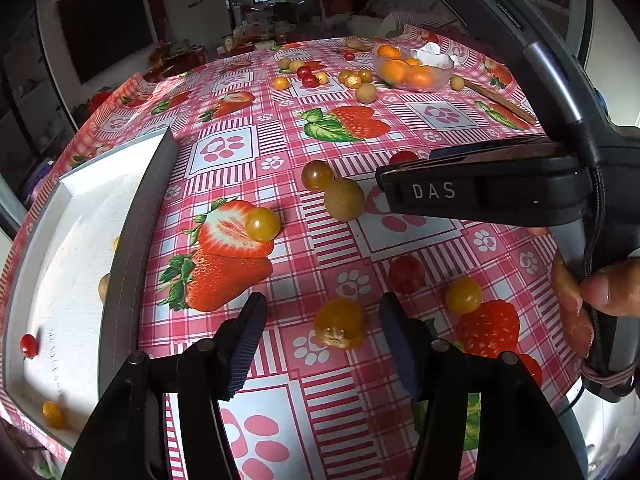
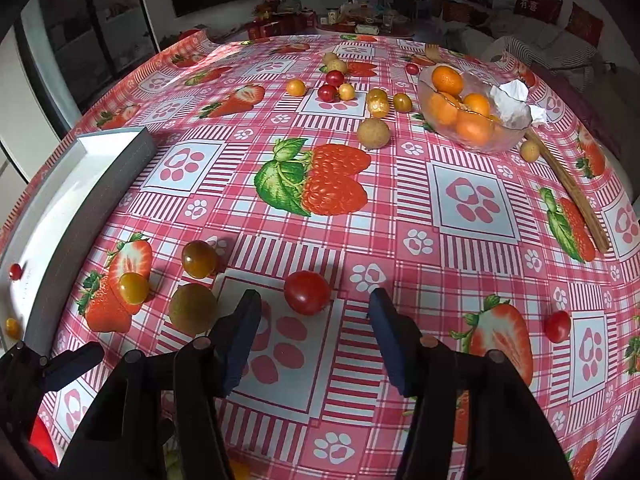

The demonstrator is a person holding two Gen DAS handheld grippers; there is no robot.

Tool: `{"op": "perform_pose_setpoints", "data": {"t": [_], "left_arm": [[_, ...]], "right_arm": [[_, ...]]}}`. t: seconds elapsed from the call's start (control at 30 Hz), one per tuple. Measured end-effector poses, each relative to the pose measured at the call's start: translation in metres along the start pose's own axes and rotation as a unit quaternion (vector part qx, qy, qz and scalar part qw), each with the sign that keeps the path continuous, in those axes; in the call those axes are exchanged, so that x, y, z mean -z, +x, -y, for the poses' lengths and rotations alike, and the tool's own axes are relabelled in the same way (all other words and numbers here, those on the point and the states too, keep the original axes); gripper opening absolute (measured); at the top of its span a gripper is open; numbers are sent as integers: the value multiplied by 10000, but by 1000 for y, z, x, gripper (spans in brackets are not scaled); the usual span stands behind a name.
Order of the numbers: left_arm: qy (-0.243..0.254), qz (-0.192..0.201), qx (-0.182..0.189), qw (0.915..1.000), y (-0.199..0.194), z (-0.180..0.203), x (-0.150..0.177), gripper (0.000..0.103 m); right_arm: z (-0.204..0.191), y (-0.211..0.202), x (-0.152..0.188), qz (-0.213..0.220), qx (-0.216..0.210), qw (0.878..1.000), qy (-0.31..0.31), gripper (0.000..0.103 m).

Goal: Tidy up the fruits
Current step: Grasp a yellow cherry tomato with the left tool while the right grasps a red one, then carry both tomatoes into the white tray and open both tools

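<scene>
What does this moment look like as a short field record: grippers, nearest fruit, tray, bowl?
left gripper: jaws open, straddling an orange fruit on the tablecloth
right gripper: jaws open, a red tomato between the tips
tray: left side, holds one red and one yellow fruit
bowl: far right, glass, holds oranges

Both tools look alike — the left gripper (image 1: 322,334) and right gripper (image 2: 314,330) each have black angular arms joined by round grey-brown pivot pins, ending in dark blue ribbed pads (image 1: 246,346). In the left wrist view the other tool's black body carries white "DAS" lettering, a grey band, a green light and a braided cord — gripped by a bare-skinned hand (image 1: 592,300).
</scene>
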State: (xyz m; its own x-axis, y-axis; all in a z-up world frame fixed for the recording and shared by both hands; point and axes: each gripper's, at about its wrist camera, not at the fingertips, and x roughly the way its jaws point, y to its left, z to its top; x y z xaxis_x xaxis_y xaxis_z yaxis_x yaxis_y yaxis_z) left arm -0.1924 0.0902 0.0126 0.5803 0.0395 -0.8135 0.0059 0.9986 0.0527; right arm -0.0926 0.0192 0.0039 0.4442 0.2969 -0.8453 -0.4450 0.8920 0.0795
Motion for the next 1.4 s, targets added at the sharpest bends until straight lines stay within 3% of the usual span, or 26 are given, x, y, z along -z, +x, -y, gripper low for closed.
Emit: {"op": "perform_pose_setpoints", "data": {"t": [0.03, 0.07, 0.13, 0.37, 0.67, 1.03, 1.4], "left_arm": [[6, 6, 26, 10000, 0, 1, 0, 51], [15, 11, 112, 9999, 0, 3, -1, 39], [19, 12, 238, 9997, -1, 6, -1, 27], [-211, 11, 432, 9988, -9, -4, 2, 26], [-434, 115, 358, 9983, -29, -25, 8, 26], [-643, 268, 302, 9971, -49, -46, 20, 26], [-883, 506, 203, 9946, -68, -75, 28, 26]], "right_arm": [[0, 1, -1, 16, 50, 10000, -19, 48], [0, 1, -2, 30, 97, 9999, -26, 38], [2, 1, -4, 55, 108, 9999, 4, 23], [18, -11, 5, 5, -357, 9985, 418, 23], [22, -37, 29, -37, -709, 9957, 603, 23], [8, -56, 45, -40, -778, 9955, 537, 23], [-23, -67, 39, -41, -891, 9954, 338, 23]]}}
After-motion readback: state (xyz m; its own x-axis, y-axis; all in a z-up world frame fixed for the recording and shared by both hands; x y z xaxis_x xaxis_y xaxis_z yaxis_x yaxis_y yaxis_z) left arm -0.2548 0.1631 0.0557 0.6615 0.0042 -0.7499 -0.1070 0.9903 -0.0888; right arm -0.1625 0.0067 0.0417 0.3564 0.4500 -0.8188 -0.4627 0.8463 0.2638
